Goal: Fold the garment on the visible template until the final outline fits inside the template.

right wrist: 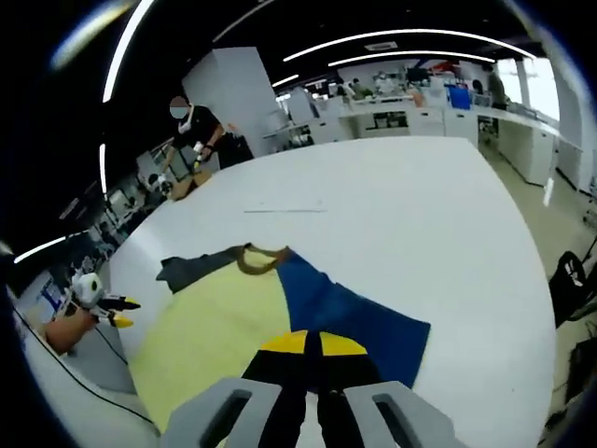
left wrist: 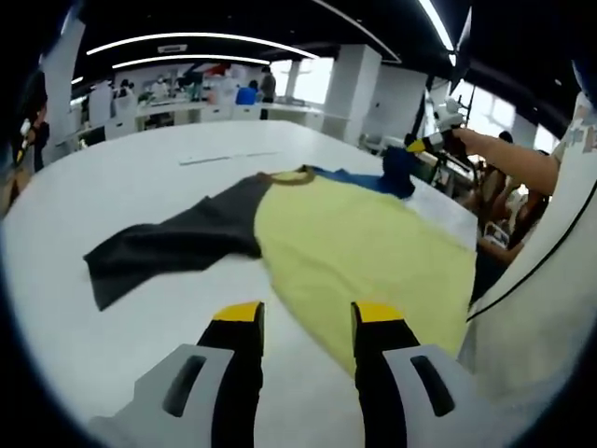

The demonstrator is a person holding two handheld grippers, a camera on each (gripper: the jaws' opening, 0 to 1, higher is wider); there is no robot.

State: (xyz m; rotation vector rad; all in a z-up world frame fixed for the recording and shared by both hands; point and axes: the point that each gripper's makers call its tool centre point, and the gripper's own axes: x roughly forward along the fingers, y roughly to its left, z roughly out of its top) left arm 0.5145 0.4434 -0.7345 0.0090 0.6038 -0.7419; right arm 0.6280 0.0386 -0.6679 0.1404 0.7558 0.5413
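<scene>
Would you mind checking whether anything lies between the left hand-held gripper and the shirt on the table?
Nothing visible does. The left hand-held gripper hovers open just short of the shirt; bare white table lies between. The right hand-held gripper is shut on the blue sleeve.

yellow garment [left wrist: 359,247], grey and blue sleeves, flat on table.
</scene>
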